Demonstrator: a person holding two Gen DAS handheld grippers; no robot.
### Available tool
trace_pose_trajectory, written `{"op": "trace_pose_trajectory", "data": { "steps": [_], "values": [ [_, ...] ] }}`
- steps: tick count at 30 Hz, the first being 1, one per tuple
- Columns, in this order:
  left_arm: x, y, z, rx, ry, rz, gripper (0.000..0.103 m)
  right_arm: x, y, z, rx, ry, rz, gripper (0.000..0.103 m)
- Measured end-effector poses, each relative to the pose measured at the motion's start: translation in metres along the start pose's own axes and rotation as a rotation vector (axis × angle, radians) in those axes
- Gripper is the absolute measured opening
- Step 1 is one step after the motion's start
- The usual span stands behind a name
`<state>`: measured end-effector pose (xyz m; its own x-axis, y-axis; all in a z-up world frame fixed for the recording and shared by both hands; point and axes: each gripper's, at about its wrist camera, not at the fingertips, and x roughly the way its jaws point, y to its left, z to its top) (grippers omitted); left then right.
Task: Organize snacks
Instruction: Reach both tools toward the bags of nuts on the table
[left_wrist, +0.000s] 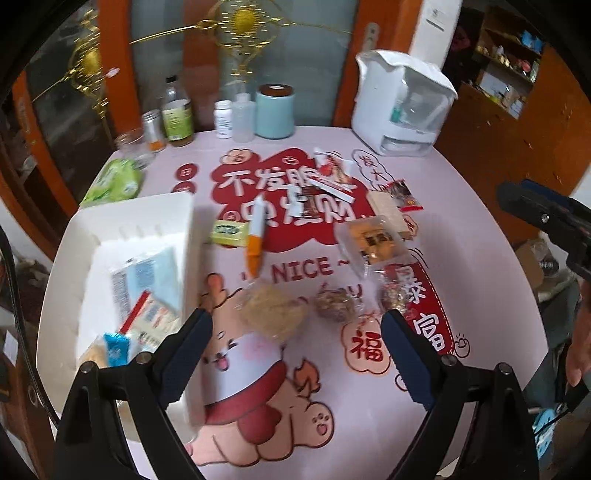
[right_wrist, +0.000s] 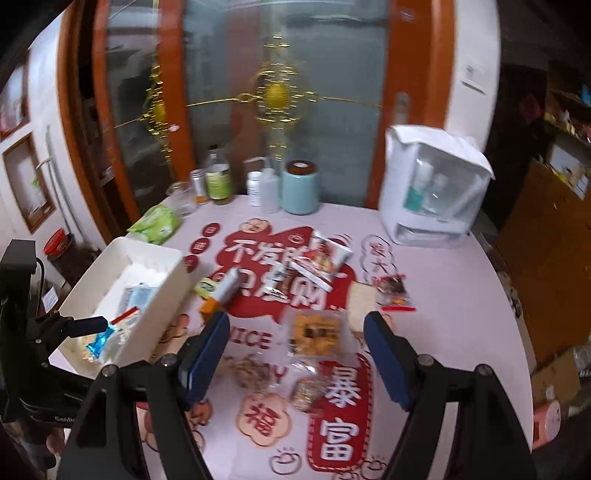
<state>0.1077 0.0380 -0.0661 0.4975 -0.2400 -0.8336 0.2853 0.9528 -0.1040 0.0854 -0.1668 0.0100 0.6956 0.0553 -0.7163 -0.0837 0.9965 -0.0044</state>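
Note:
A white bin (left_wrist: 173, 206) (right_wrist: 110, 254) at the table's left holds several snack packets, among them a blue one (left_wrist: 117, 349) (right_wrist: 99, 339). Loose snacks lie on the printed tablecloth: a pale round cake (left_wrist: 271, 314), a brown ball (left_wrist: 334, 304), a clear pack of yellow pastries (left_wrist: 373, 242) (right_wrist: 316, 332), an orange-and-white stick (left_wrist: 255, 236) (right_wrist: 221, 293) and a red-and-white packet (left_wrist: 330, 177) (right_wrist: 319, 260). My left gripper (left_wrist: 295, 325) is open and empty, low over the pale cake beside the bin. My right gripper (right_wrist: 295, 332) is open and empty above the pastry pack.
Bottles, a teal canister (left_wrist: 275, 110) (right_wrist: 300, 188) and a white appliance (left_wrist: 400, 103) (right_wrist: 432, 188) stand along the table's far edge before a glass cabinet. A green tissue pack (left_wrist: 114, 182) (right_wrist: 157, 223) lies behind the bin. The right gripper shows at the left wrist view's right edge (left_wrist: 546, 221).

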Motion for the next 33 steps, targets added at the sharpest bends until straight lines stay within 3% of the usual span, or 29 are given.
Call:
{"op": "trace_pose_trajectory", "data": {
  "steps": [4,10,13,19,23,29,33],
  "values": [
    [0.023,-0.032,0.006,0.09,0.015,0.003,0.092,0.012,-0.03,-0.016,0.053,0.039,-0.003,0.076],
    [0.086,-0.076,0.0,0.307,0.119,-0.038,0.092,0.055,-0.058,-0.048,0.145,0.16,0.057,0.075],
    [0.116,-0.085,-0.006,0.36,0.183,-0.052,0.092,0.081,-0.064,-0.066,0.184,0.224,0.095,0.075],
    [0.164,-0.082,-0.008,0.368,0.272,-0.063,0.092,0.139,-0.062,-0.098,0.251,0.356,0.15,0.073],
    [0.181,-0.074,-0.005,0.36,0.314,-0.084,0.092,0.174,-0.056,-0.109,0.283,0.433,0.191,0.061],
    [0.2,-0.062,-0.001,0.344,0.373,-0.119,0.092,0.207,-0.047,-0.115,0.301,0.491,0.216,0.061],
    [0.206,-0.058,0.001,0.353,0.372,-0.123,0.092,0.209,-0.036,-0.111,0.244,0.474,0.201,0.059]
  ]
}}
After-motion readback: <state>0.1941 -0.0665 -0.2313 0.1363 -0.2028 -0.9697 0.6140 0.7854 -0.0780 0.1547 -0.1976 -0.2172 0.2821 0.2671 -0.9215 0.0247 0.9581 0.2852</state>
